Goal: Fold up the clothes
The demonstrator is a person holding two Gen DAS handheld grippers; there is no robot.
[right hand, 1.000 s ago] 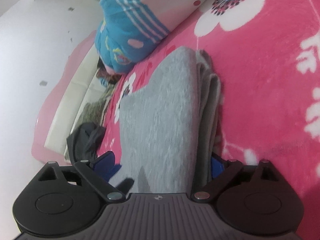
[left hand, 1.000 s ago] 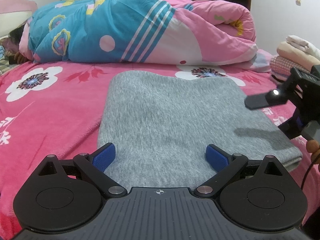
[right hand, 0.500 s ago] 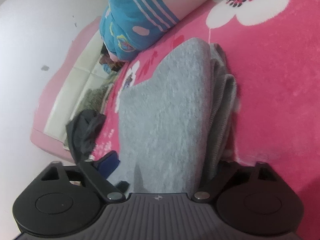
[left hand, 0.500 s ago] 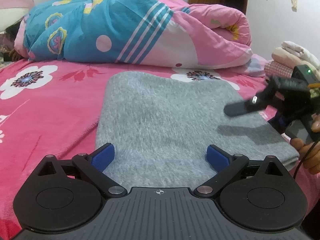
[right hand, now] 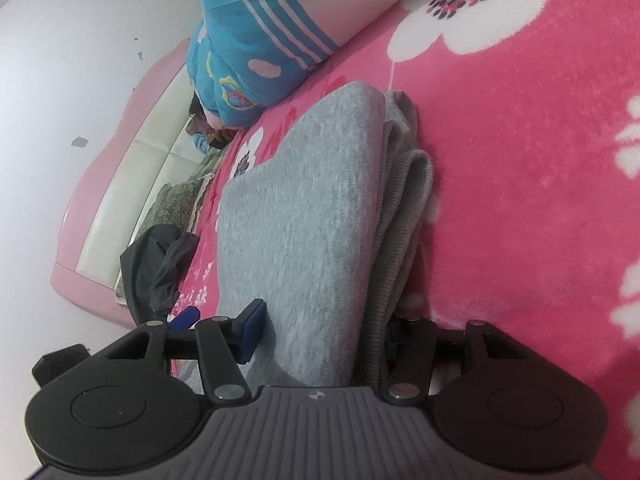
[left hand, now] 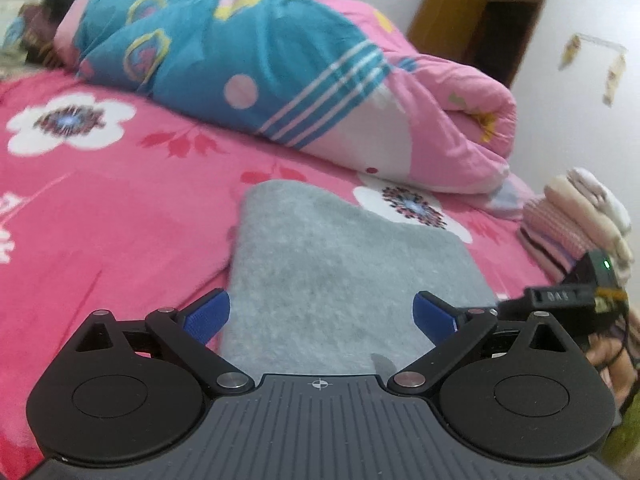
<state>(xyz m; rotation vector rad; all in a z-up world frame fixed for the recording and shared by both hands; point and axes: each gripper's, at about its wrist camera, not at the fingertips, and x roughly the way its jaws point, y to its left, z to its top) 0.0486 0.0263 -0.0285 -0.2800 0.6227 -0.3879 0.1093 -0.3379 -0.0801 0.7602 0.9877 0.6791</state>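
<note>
Right gripper (right hand: 316, 332) closing on grey garment (right hand: 304, 216)
We see its jaws pinching the folded stack, lower centre (far pad hidden); left gripper (left hand: 322, 316) spread wide, empty.

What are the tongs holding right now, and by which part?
The right tongs, whose jaws have just been closing, grip the folded grey garment at its layered side edge. The left tongs stand open over it, holding nothing.

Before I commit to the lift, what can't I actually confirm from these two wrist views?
- Right gripper, right wrist view: its right pad is buried behind the grey garment's edge layers; the jaws have just been closing, contact unconfirmed.
- Left wrist view: the left gripper's body hides the garment's near edge.
- Layer count: blurred.
</note>
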